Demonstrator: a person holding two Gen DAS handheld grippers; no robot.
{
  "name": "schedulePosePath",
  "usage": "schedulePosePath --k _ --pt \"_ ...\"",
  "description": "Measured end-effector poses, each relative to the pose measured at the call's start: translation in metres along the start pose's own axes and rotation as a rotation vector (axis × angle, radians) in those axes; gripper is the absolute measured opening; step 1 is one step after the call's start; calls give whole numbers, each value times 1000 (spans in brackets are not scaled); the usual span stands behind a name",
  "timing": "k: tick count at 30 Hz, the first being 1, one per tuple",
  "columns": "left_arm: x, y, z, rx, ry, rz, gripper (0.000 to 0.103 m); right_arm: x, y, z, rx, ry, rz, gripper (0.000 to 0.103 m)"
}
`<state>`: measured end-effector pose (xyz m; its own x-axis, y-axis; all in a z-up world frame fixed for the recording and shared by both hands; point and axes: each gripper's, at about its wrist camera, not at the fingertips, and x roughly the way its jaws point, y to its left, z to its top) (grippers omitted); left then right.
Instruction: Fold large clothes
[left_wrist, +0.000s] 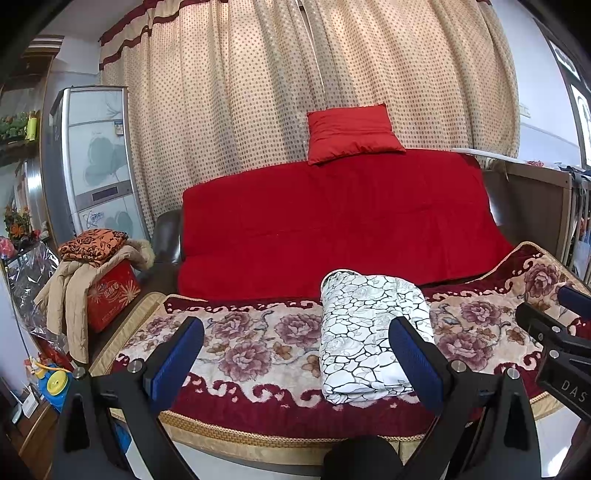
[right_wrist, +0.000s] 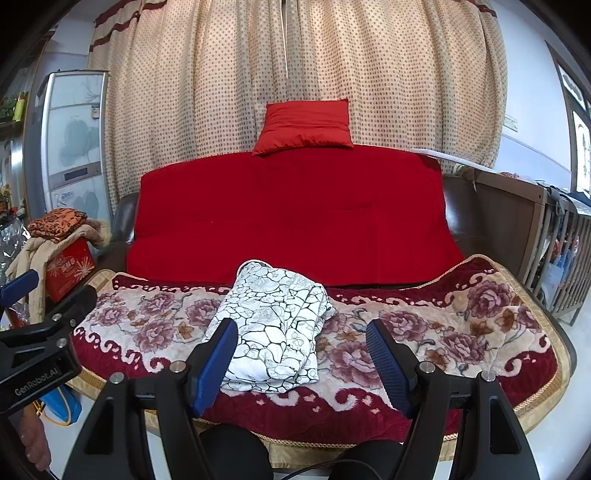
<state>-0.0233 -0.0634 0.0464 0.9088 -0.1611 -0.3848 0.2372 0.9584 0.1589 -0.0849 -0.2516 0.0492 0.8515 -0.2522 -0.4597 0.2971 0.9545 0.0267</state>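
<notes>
A white garment with a black crackle and flower print (left_wrist: 369, 332) lies folded into a compact bundle on the floral blanket (left_wrist: 258, 350); it also shows in the right wrist view (right_wrist: 273, 332). My left gripper (left_wrist: 295, 354) is open and empty, hovering in front of the blanket, with the bundle by its right finger. My right gripper (right_wrist: 303, 354) is open and empty, held just in front of the bundle. Each gripper shows at the edge of the other's view.
A sofa with a red cover (left_wrist: 332, 229) and a red cushion (left_wrist: 351, 133) stands behind the blanket. At the left a red box (left_wrist: 110, 295) carries a beige coat and an orange cloth. A wooden crib (right_wrist: 554, 258) stands at the right.
</notes>
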Motion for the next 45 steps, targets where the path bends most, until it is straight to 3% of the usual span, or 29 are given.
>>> schedulePosePath --k 19,45 --pt "10 8 -4 -15 15 21 100 -1 3 -1 -3 -3 -17 75" --pt "50 9 -15 -5 81 36 100 39 -2 -11 18 51 -30 75"
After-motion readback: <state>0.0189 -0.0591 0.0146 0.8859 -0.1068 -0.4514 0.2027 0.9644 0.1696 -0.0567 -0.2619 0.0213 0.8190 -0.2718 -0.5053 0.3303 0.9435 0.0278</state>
